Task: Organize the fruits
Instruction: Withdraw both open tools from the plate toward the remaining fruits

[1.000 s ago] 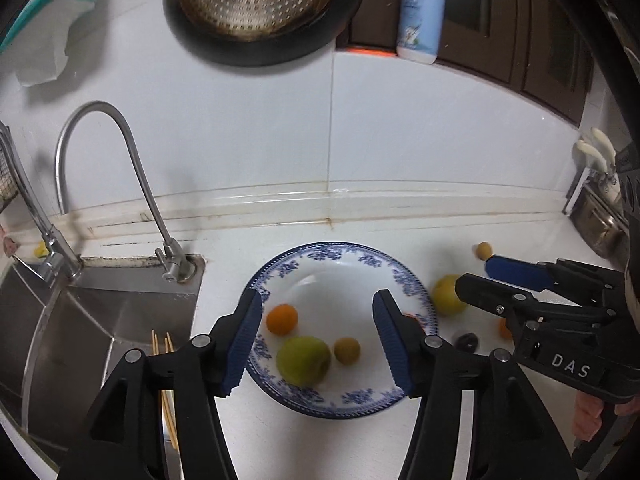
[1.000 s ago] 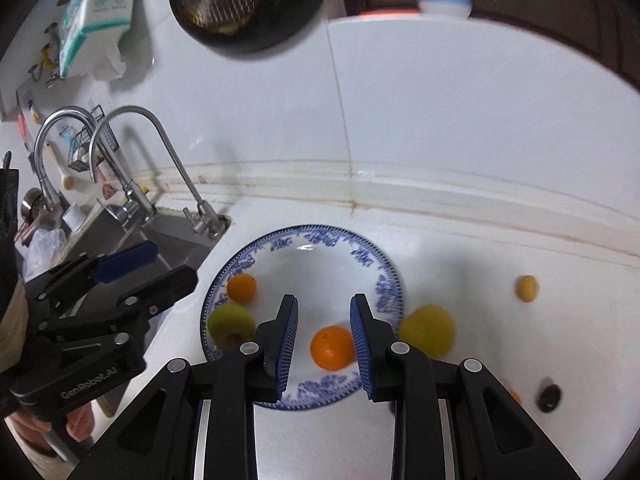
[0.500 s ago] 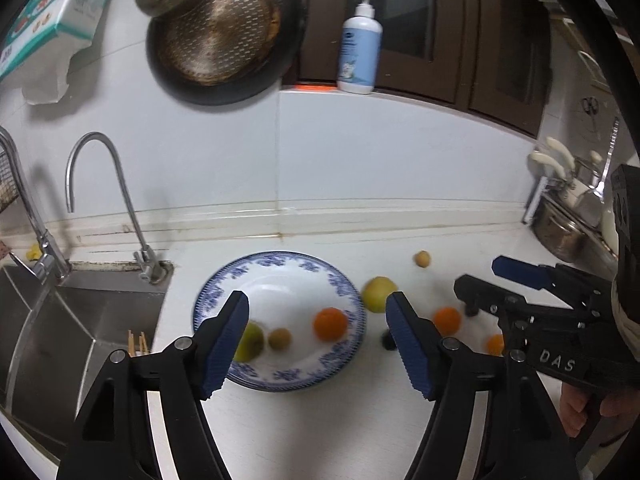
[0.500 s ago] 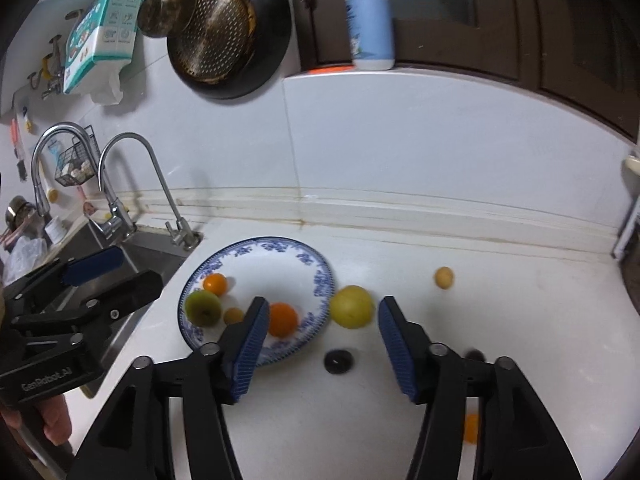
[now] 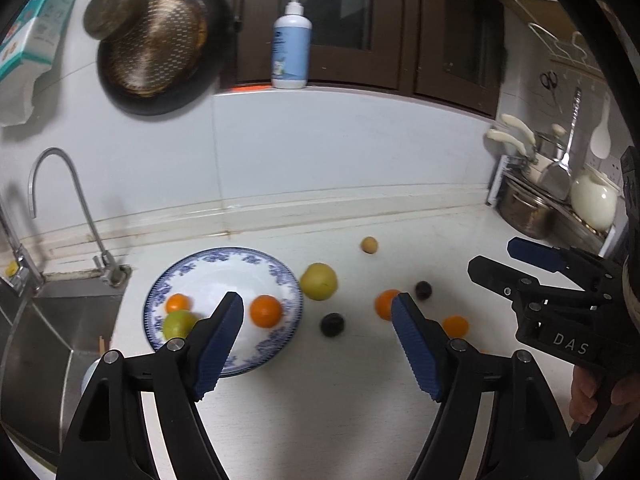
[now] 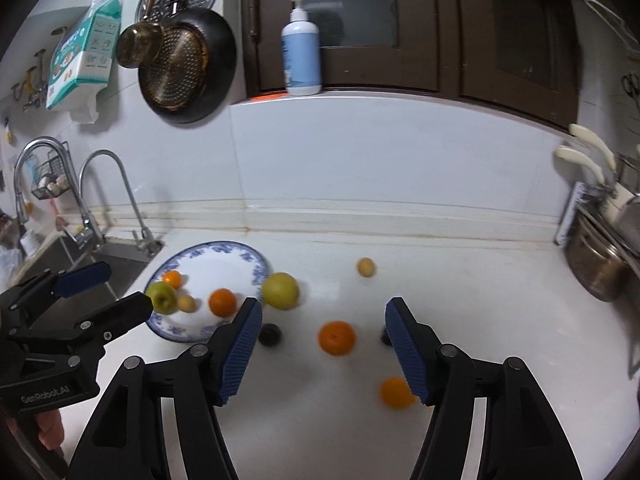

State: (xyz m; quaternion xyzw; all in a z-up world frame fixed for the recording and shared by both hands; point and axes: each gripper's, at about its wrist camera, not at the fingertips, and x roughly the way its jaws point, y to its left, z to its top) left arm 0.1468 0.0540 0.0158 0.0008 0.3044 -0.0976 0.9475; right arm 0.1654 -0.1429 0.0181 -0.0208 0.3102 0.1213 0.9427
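Orange [image 6: 337,337] lying loose on the white tabletop [image 6: 480,300], ahead of and between the fingers of the right tongs [image 6: 323,350], untouched. More fruit around it (a dark one either side, a yellow-green one by the rim), with three oranges and greens on the blue-patterned plate [image 5: 240,258]. Both tongs spreading wider with nothing gripped, left tongs [image 5: 318,350] hovering near the plate's right edge.

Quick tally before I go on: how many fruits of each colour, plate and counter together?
Round orange fruits: 4
Green apple: 1
Large yellow round fruit: 1
Small tan round fruits: 2
Small dark round fruits: 2
Total: 10
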